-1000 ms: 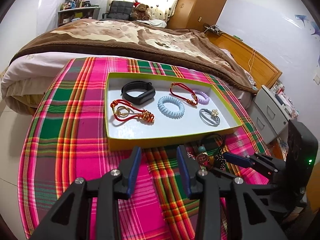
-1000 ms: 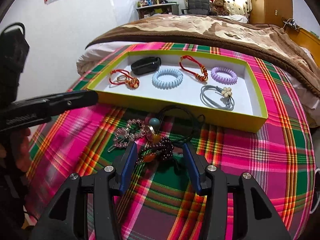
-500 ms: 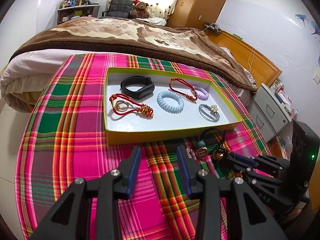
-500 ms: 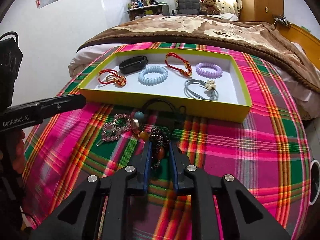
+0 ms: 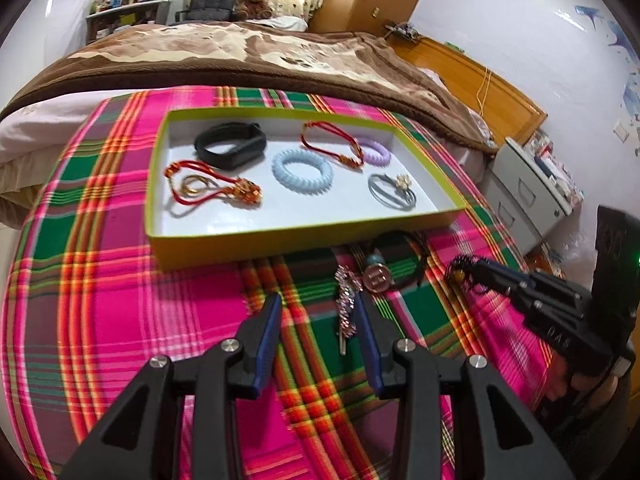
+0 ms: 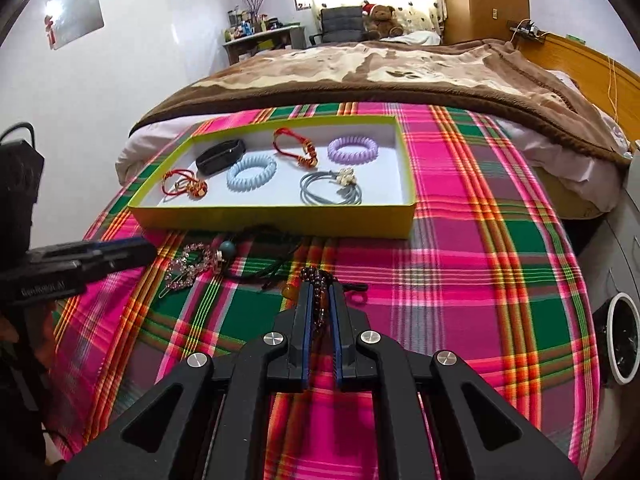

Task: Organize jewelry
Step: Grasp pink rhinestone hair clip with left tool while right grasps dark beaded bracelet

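right gripper (image 6: 320, 300) fingers pinched shut on the bead bracelet (image 6: 316, 280), on the plaid cloth (image 6: 460, 280) at 6 o'clock of the tray (image 6: 280, 218). left gripper (image 5: 318, 312) fingers half open, empty, with the hair clip (image 5: 347, 304) on the cloth just inside its right finger. pendant cord (image 6: 256, 256) lies between clip and tray; the tray holds six pieces.

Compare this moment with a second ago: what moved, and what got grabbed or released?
The right gripper went from wide open over the dark beaded bracelet to shut on it, and has drawn it away from the sparkly hair clip and black cord pendant. The left gripper edged toward the hair clip, jaws unchanged and empty. The six pieces in the yellow tray stayed put.
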Demonstrator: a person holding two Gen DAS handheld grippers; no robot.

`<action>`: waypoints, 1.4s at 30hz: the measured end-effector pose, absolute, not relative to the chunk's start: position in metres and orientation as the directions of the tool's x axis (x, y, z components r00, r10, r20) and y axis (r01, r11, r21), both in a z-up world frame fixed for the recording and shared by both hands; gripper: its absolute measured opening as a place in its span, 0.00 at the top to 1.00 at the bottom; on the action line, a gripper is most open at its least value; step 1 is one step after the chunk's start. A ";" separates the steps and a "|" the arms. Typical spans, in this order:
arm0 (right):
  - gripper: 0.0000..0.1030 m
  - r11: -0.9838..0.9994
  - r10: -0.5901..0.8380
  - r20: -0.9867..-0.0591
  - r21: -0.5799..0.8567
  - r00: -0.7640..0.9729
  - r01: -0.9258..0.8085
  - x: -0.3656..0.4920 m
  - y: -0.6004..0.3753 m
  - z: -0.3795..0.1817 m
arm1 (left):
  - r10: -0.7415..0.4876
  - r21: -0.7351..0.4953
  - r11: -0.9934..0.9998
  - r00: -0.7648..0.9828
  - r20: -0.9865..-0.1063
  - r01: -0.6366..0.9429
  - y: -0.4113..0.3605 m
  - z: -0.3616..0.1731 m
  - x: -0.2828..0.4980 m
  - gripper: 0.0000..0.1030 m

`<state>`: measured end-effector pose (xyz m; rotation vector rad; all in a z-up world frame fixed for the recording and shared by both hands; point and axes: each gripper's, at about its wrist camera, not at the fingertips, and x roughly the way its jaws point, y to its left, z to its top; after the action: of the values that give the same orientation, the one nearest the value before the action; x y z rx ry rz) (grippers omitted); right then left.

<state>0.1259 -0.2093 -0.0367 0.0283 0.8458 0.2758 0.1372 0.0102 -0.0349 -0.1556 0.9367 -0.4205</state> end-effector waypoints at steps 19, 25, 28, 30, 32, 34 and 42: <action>0.92 0.940 0.340 -0.675 0.223 0.655 -0.258 0.133 -0.228 -0.025 | -0.356 -0.208 0.924 0.520 -0.776 0.321 -0.015 -0.042 0.139 0.63; 0.92 0.938 0.347 -0.669 0.227 0.658 -0.263 0.137 -0.228 -0.024 | -0.305 -0.135 0.932 0.532 -0.790 0.335 -0.024 -0.043 0.138 0.63; 0.92 0.935 0.354 -0.672 0.230 0.650 -0.271 0.138 -0.227 -0.026 | -0.304 -0.125 0.930 0.535 -0.788 0.345 -0.026 -0.043 0.136 0.63; 0.92 0.935 0.351 -0.674 0.224 0.650 -0.273 0.138 -0.225 -0.027 | -0.296 -0.116 0.932 0.540 -0.788 0.343 -0.026 -0.042 0.136 0.72; 0.92 0.935 0.354 -0.673 0.228 0.650 -0.273 0.139 -0.225 -0.028 | -0.298 -0.117 0.932 0.538 -0.789 0.344 -0.026 -0.043 0.136 0.79; 0.92 0.935 0.353 -0.672 0.228 0.651 -0.271 0.138 -0.225 -0.028 | -0.299 -0.116 0.931 0.539 -0.788 0.347 -0.026 -0.042 0.136 0.81; 0.92 0.935 0.353 -0.674 0.227 0.649 -0.273 0.138 -0.224 -0.027 | -0.303 -0.117 0.932 0.557 -0.773 0.344 -0.021 -0.037 0.133 0.92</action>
<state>0.1380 -0.2243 -0.0270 0.1087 0.7887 0.3563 0.1333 -0.0205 -0.0370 0.0495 0.9027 -0.3820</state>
